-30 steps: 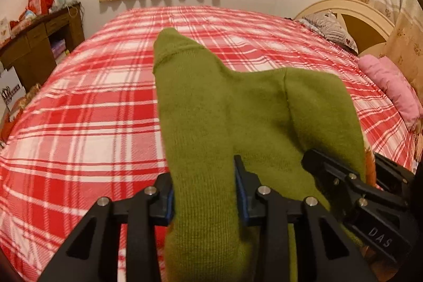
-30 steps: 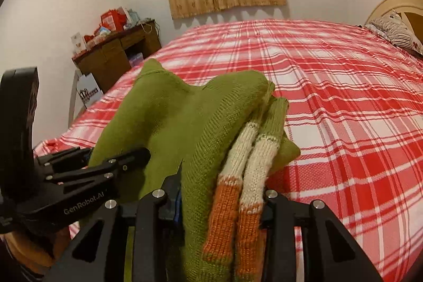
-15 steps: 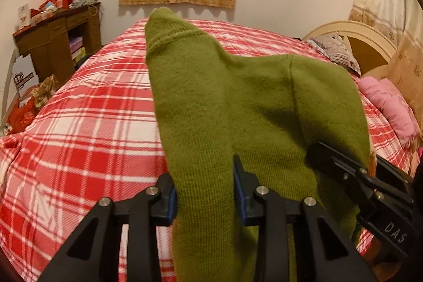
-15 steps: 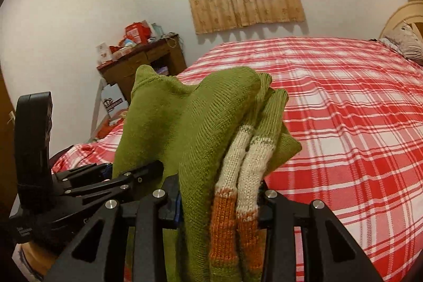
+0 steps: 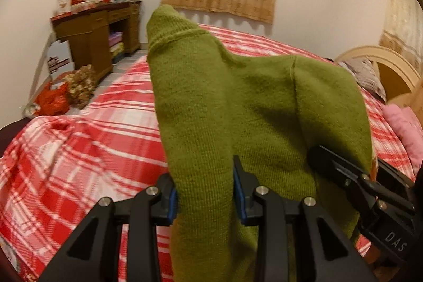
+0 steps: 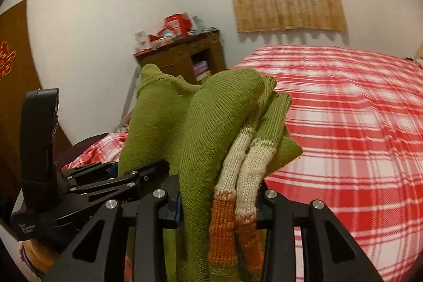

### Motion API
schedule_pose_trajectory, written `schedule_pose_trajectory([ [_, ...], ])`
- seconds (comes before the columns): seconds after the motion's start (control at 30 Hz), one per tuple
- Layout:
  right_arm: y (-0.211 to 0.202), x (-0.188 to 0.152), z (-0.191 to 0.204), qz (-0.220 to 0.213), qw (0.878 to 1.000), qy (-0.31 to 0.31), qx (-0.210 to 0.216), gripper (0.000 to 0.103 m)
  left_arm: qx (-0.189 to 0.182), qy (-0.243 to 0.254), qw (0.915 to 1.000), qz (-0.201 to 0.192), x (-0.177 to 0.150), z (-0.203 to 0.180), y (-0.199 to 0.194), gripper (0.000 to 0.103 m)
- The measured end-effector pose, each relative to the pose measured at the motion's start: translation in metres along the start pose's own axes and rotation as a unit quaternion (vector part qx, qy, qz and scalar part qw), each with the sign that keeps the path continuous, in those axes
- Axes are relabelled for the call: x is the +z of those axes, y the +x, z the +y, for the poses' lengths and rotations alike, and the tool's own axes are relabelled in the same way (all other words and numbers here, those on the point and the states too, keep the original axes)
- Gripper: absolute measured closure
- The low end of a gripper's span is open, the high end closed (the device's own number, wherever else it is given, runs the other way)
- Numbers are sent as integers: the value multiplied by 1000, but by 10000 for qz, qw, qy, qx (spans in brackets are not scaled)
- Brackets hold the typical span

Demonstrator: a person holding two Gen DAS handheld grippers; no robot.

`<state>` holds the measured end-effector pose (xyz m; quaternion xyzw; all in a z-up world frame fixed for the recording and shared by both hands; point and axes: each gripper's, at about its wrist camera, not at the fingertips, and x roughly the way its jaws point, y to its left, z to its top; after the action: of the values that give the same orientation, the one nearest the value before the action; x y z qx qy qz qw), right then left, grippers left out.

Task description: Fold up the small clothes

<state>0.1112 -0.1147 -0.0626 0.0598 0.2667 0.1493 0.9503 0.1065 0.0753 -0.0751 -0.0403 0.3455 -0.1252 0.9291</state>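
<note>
Both hand-held grippers, left (image 5: 205, 189) and right (image 6: 220, 198), stay clenched on the green sweater (image 5: 238, 110). View has swung toward the dresser (image 5: 97, 36) at 10 o'clock; sweater is off the bed (image 5: 79, 149), likely being repositioned.

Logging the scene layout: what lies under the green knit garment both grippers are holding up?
Beneath the green knit garment spreads the red plaid bedspread. The patch directly under it is hidden by the knit.

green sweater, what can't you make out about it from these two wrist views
- Left wrist view: the green sweater runs off the bottom edge; its lower part is cut off.
- Right wrist view: green folds cover most of the striped cuffs, so their layout is hidden.
- Both views: left gripper and right gripper cover the pinched cloth.
- Sweater hides the bed beneath it.
</note>
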Motion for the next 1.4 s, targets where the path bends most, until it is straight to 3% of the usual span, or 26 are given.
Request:
schedule_pose_trajectory([
  [0.33, 59, 14, 68, 130, 9961, -530, 689, 67, 860, -389, 9954, -178, 3, 71, -5, 68],
  [0.5, 96, 20, 83, 156, 9917, -659, 1090, 67, 1217, -631, 9904, -192, 7, 107, 8, 68],
  [0.7, 159, 21, 87, 269, 9884, -996, 1115, 67, 1661, -578, 9844, -80, 11, 128, 51, 68],
  [0.83, 206, 8, 72, 584, 9887, -1099, 830, 67, 1871, -666, 9800, 145, 4, 137, 83, 68],
  [1.07, 243, 12, 41, 1128, 9872, -480, 1016, 66, 1821, -841, 9791, 324, 3, 141, 93, 66],
  [1.23, 245, 11, 31, 1246, 9865, -164, 1051, 63, 1758, -934, 9794, 329, 0, 145, 91, 61],
  [1.4, 233, 3, 12, 1311, 9869, 229, 916, 41, 1210, -1342, 9828, 390, 1, 165, 85, 54],
])
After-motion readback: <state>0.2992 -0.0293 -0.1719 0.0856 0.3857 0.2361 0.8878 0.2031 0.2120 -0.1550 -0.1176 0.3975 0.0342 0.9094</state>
